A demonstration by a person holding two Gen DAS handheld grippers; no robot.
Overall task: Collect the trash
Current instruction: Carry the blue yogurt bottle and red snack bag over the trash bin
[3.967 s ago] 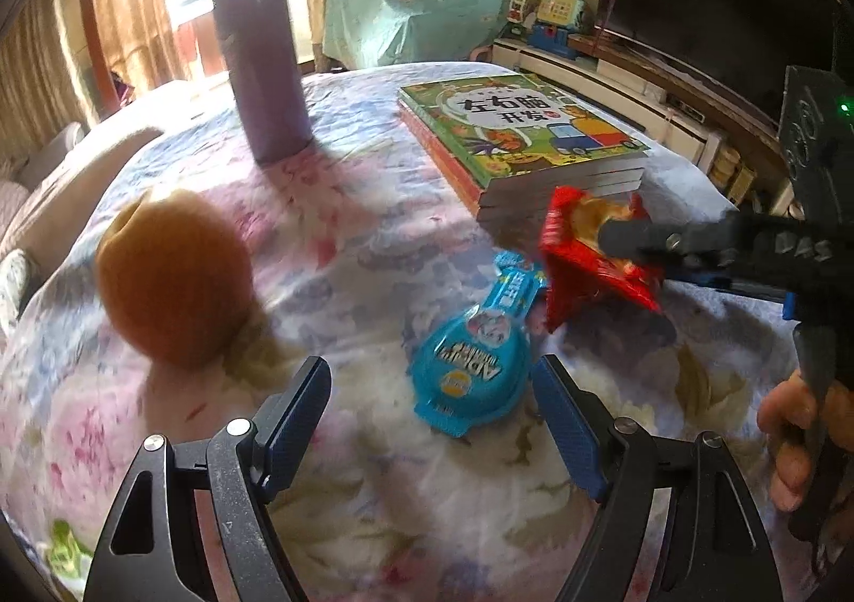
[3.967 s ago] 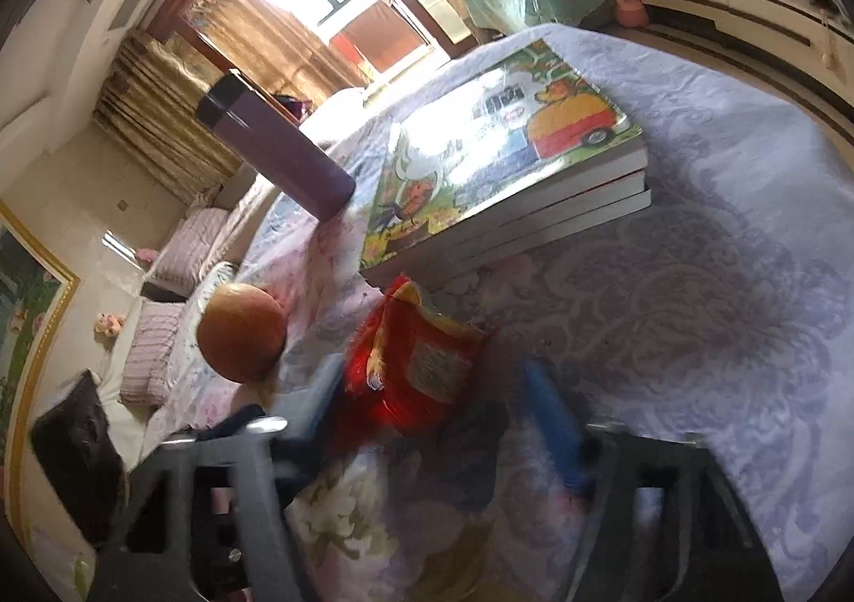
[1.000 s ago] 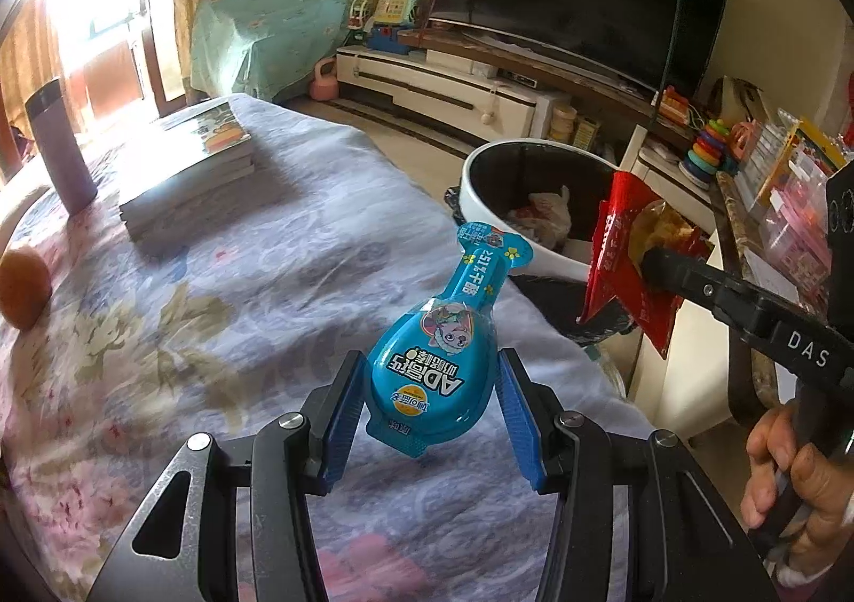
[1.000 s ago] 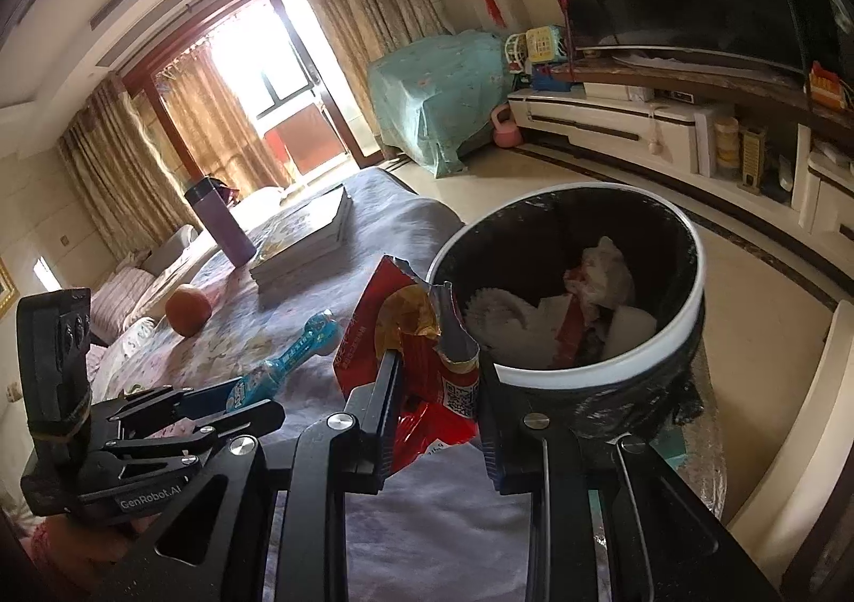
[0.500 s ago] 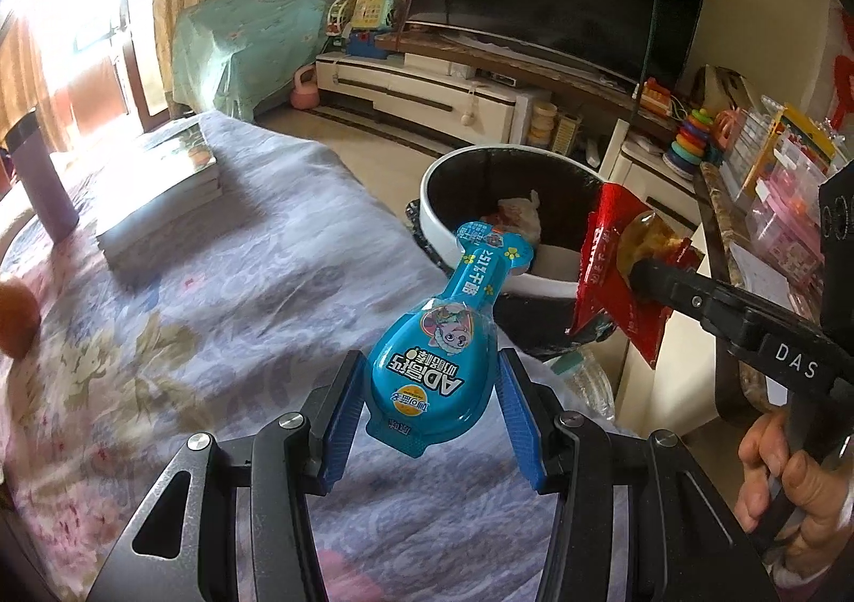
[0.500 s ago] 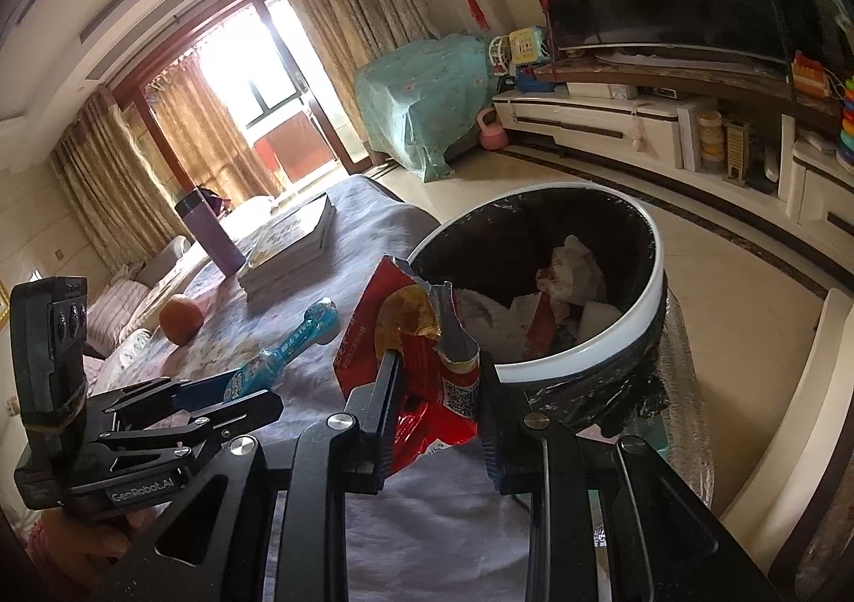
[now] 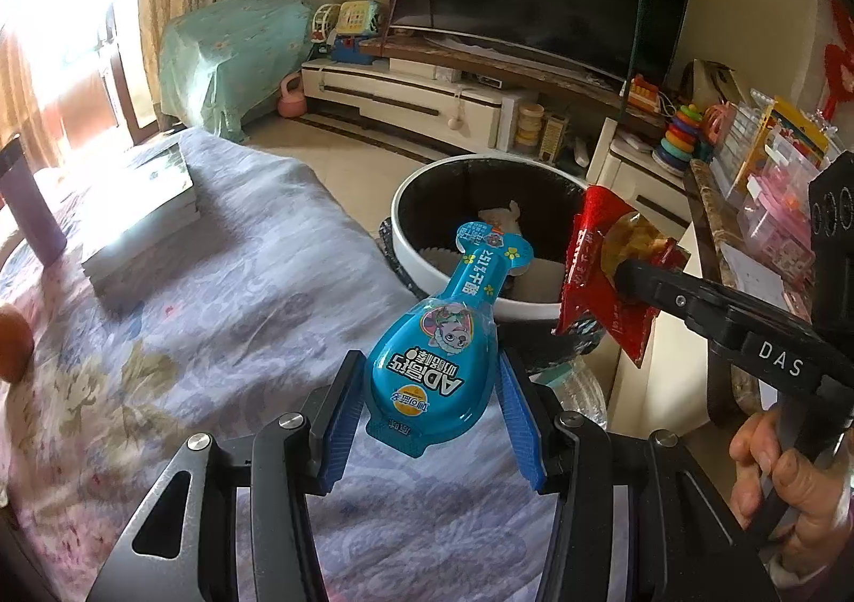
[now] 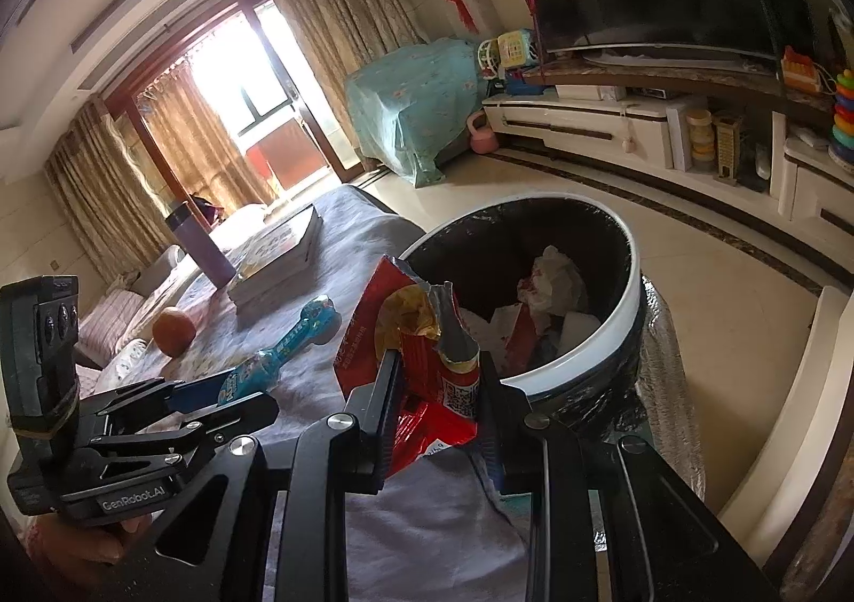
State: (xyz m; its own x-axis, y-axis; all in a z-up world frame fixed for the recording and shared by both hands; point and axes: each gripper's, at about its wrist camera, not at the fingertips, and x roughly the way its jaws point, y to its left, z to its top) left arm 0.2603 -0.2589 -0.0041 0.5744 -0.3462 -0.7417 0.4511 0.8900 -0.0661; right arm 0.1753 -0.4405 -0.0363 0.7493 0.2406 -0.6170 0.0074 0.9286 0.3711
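Note:
My left gripper is shut on a blue bone-shaped snack package, held in the air above the table edge and pointing at the bin. It also shows in the right wrist view. My right gripper is shut on a torn red snack bag, held just short of the bin's near rim; the bag also shows in the left wrist view. The trash bin is round, white-rimmed, black-lined, with crumpled paper inside.
The table with a floral cloth holds a stack of books, a purple flask and an orange. A TV stand and shelves with toys stand beyond the bin.
Both grippers have moved from the table toward the bin, carrying the blue package and the red bag. The bin now looks closer and larger in both views.

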